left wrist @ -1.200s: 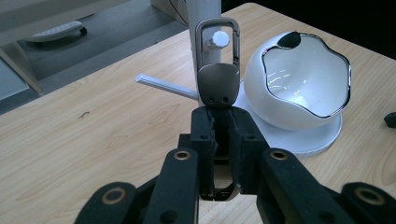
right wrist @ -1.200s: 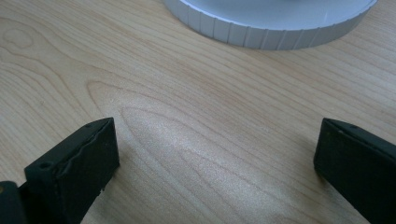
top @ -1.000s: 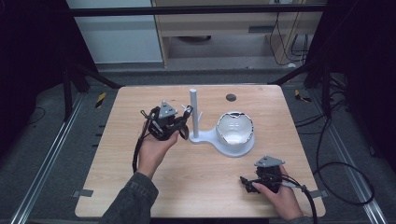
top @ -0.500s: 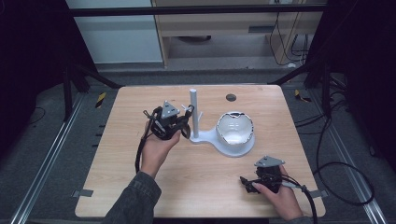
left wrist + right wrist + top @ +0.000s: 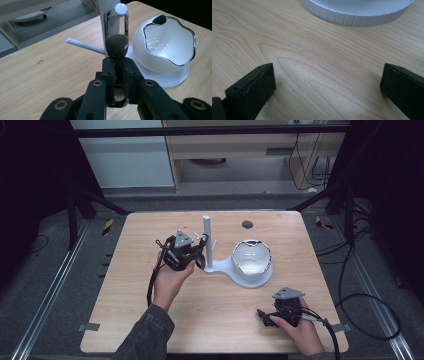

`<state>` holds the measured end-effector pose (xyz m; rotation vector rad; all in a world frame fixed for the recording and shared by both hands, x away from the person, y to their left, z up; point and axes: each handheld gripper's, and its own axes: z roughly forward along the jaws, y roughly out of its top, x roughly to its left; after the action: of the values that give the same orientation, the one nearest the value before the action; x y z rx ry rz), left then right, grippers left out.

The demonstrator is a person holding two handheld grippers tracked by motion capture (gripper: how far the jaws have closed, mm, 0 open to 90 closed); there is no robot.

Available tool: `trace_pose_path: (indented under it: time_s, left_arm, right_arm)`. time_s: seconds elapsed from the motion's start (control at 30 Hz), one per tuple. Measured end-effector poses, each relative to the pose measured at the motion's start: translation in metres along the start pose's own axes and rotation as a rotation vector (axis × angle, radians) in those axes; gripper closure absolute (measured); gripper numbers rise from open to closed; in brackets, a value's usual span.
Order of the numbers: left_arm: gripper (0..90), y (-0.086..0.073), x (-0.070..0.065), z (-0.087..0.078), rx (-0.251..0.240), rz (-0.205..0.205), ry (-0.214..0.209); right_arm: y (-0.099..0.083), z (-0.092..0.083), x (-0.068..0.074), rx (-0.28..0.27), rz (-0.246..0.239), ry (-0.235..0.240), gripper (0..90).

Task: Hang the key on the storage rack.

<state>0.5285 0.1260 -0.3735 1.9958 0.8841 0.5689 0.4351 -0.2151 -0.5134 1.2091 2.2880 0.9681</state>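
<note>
Two grippers are working over the wooden table (image 5: 125, 320) in the high view. The left gripper (image 5: 199, 256) is hovering just beside the white post (image 5: 207, 240) of a stand, its tip facing that post, while the right gripper (image 5: 265, 315) is resting low on the table, well apart from the stand and nearer the person. Beyond the left gripper's tip, past the post, a white bowl (image 5: 252, 260) is sitting on the stand's round base (image 5: 260, 281).

In the left gripper view, the left gripper (image 5: 119, 65) is pinching a dark metal carabiner (image 5: 116, 42) by its broad lower end, jaws pressed onto it. The carabiner's long axis is running straight away from the jaws, its loop pointing forward and upward. A white peg (image 5: 119, 10) on the post is passing through that loop, so the clip is probably being held end-on in order to thread it over the peg and hang it there. A second peg (image 5: 83, 45) is sticking out to the left of the jaws; the bowl is sitting to their right.

In the right gripper view, the right gripper (image 5: 327, 82) is spread wide and holding nothing, bare table between its jaws. The ribbed edge of the base (image 5: 352, 18) is lying ahead of it; this hand appears to be simply waiting.
</note>
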Motion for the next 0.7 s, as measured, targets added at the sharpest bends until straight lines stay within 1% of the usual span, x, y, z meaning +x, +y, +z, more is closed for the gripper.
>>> trace_pose_path:
  time_s: [0.07, 0.27, 0.7]
  left_arm:
    - [80.7, -0.001, 0.0, 0.001, -0.001, 0.002, 0.0]
    - [80.7, -0.003, 0.0, 0.006, -0.024, -0.012, -0.001]
    - [80.4, -0.004, 0.0, 0.012, -0.035, -0.024, -0.005]
  right_arm:
    - [0.0, 0.0, 0.0, 0.0, 0.0, 0.0, 0.5]
    - [0.0, 0.0, 0.0, 0.0, 0.0, 0.0, 0.4]
    - [0.0, 0.0, 0.0, -0.002, 0.001, 0.001, 0.5]
